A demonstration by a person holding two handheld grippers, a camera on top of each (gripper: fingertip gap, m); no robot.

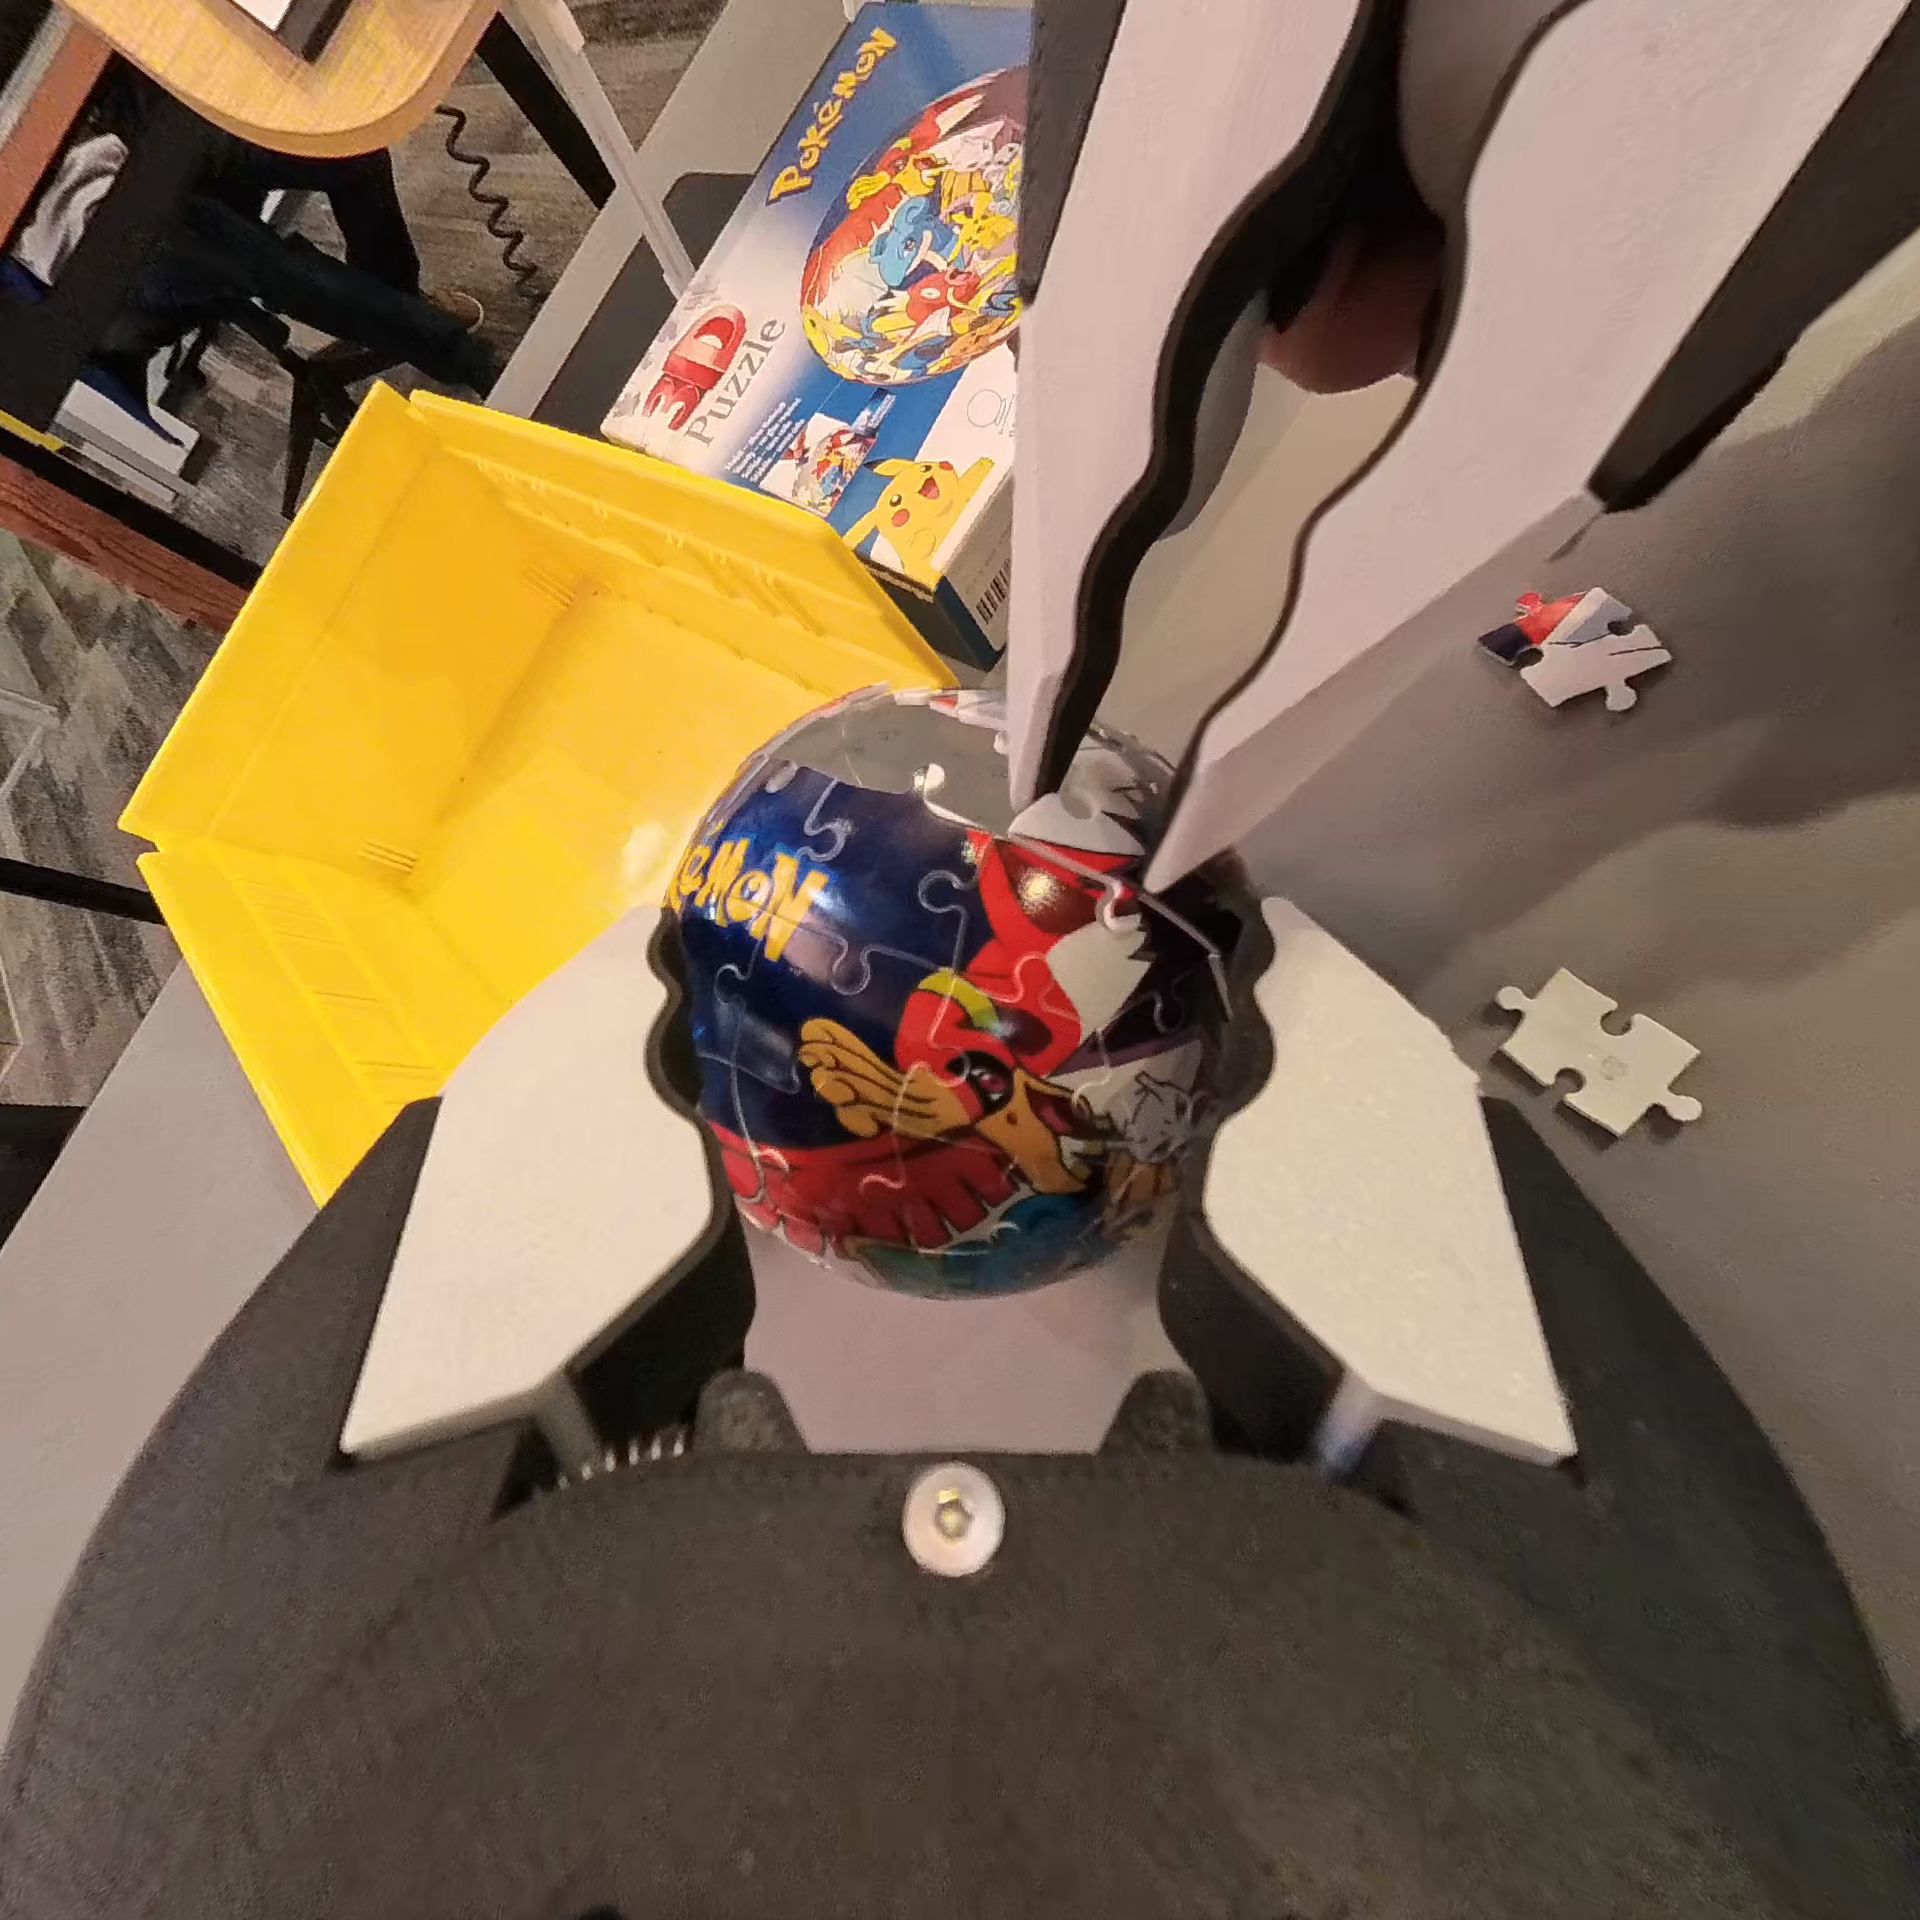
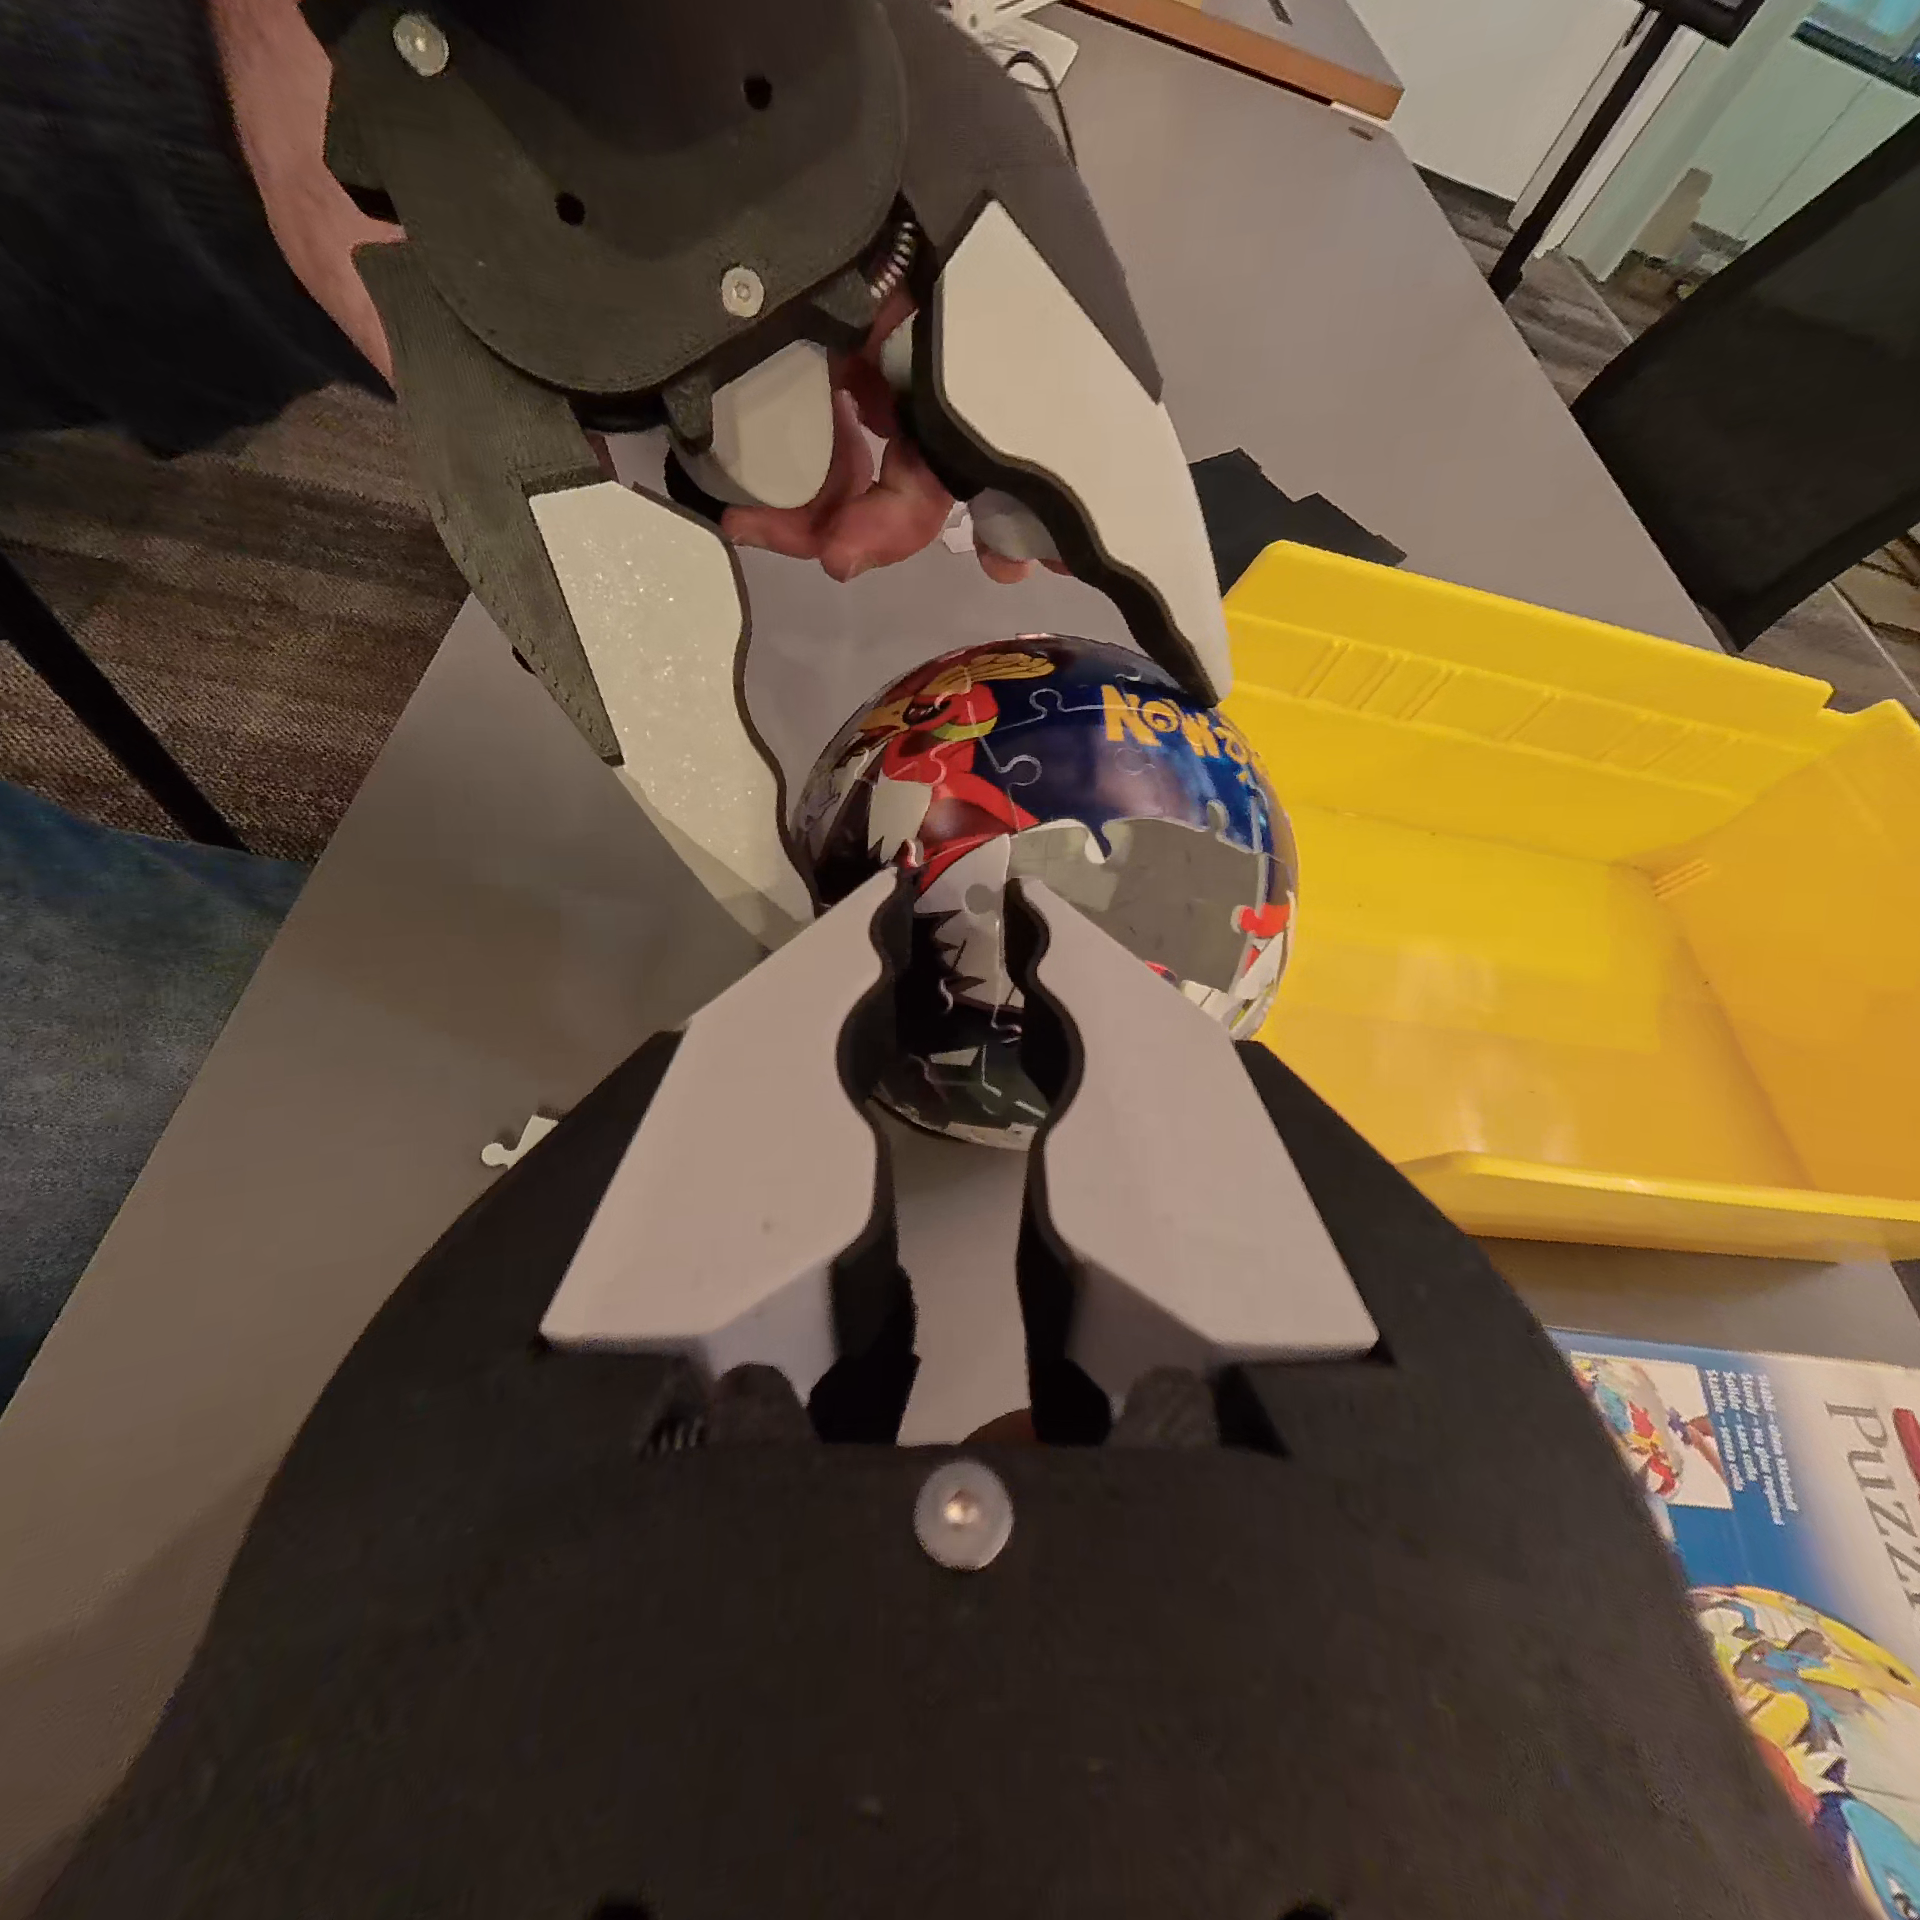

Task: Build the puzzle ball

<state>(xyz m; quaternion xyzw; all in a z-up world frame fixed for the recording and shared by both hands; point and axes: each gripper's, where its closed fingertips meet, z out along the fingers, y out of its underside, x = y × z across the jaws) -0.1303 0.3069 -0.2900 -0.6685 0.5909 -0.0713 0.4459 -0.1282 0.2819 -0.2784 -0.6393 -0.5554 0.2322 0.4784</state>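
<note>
The ball (image 1: pixel 956 1049) is glossy dark blue with yellow lettering and a red, white and orange-gold bird; its gap shows pale grey inside. The bin (image 1: pixel 436 790) is plain bright yellow. The box (image 1: pixel 831 343) is blue and white with cartoon figures. Both grippers (image 1: pixel 961 997) (image 2: pixel 951 894) are black with white fingers. The table (image 1: pixel 1558 894) is grey.

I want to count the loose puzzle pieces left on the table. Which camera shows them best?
The left wrist view: two loose pieces lie in plain sight, a colored piece and a pale face-down piece. The right wrist view shows only a white piece edge peeking from behind the gripper.
</note>
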